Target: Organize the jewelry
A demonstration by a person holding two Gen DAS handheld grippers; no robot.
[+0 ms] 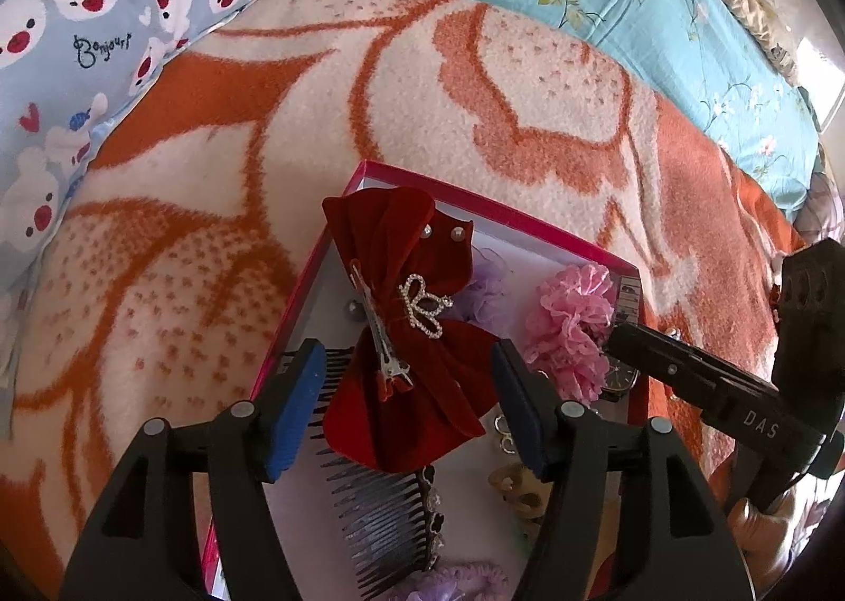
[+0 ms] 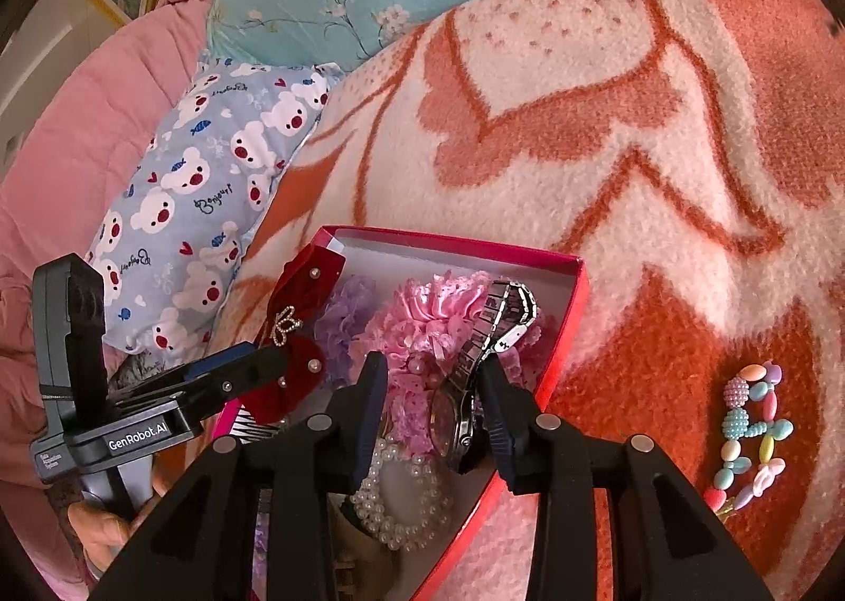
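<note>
Left gripper [image 1: 406, 390]: spread wide over the pink box [image 1: 475, 199], gripping nothing; red velvet bow clip [image 1: 406, 326] between the blue pads [image 1: 296, 405] with a gap on each side; whether the bow already rests on the box contents or has only just been let go cannot be told.

Bow clip, long axis: from upper centre of the left wrist frame down toward the gripper, metal alligator clip [image 1: 383, 331] along its left edge, rhinestone crown [image 1: 425, 308] at the knot.

Right gripper [image 2: 430, 392]: spread, clasping nothing; steel wristwatch [image 2: 478, 358] partly between its fingers, band just beside or touching the right-hand finger [image 2: 496, 405], contact not clear.

Watch, long axis: from lower centre up to centre-right of the right wrist frame, dial low, band end near the box's far right wall [image 2: 573, 310].

Still outside the box: pastel bead bracelet [image 2: 750, 437], on the orange blanket [image 2: 634, 125] at the lower right of the right wrist frame, well apart from the box.

Deciding relation: bracelet to the right of the right gripper, beyond the box wall; right gripper judged far nearer than the left one, which is across the box.

Likely next need: swing the right gripper rightward over the wall, clear of the watch band.

Other box contents: pink fabric flower [image 2: 422, 316], lilac scrunchie [image 2: 343, 316], pearl bracelet [image 2: 396, 500], black comb [image 1: 369, 495].
</note>
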